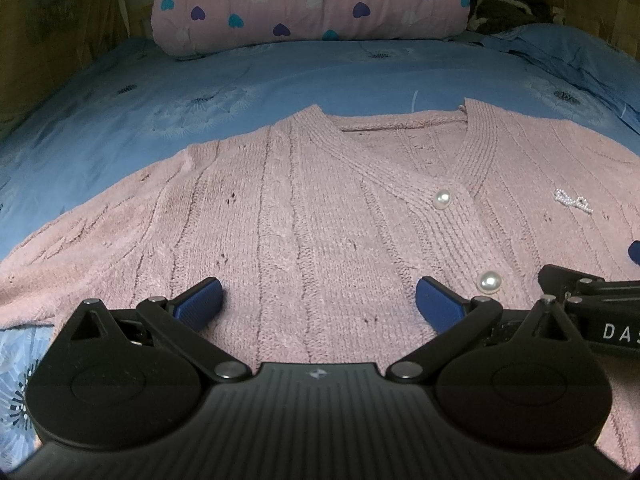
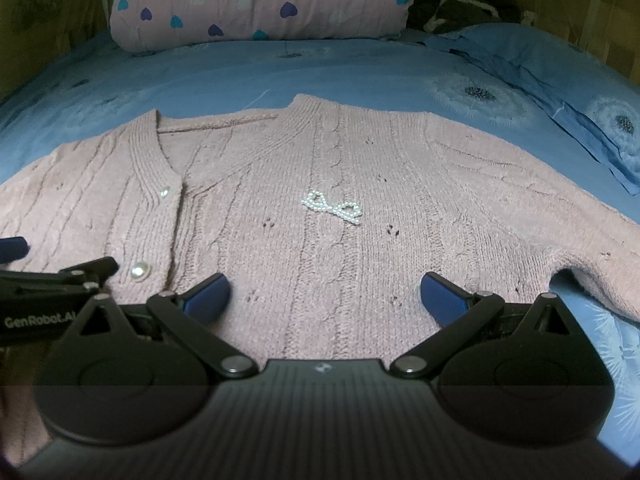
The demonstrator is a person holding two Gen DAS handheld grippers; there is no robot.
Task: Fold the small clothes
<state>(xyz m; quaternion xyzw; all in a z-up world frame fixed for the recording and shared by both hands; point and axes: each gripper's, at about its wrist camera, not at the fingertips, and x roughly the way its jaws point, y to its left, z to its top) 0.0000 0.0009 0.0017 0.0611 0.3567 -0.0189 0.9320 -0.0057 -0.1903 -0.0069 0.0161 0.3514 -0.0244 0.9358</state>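
Hovering side by side with jaws spread and holding nothing, the left gripper and right gripper sit over a pink knit cardigan lying flat just ahead on the blue bedsheet; beyond lies a heart-print pillow.

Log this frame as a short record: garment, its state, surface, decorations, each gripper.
garment: pink knit cardigan
state: spread flat, front up, buttoned, not yet folded
surface: blue bedspread
decorations: pearl buttons, bead bow
background: heart-print pillow
left gripper: open, low over the cardigan
right gripper: open, low over the cardigan
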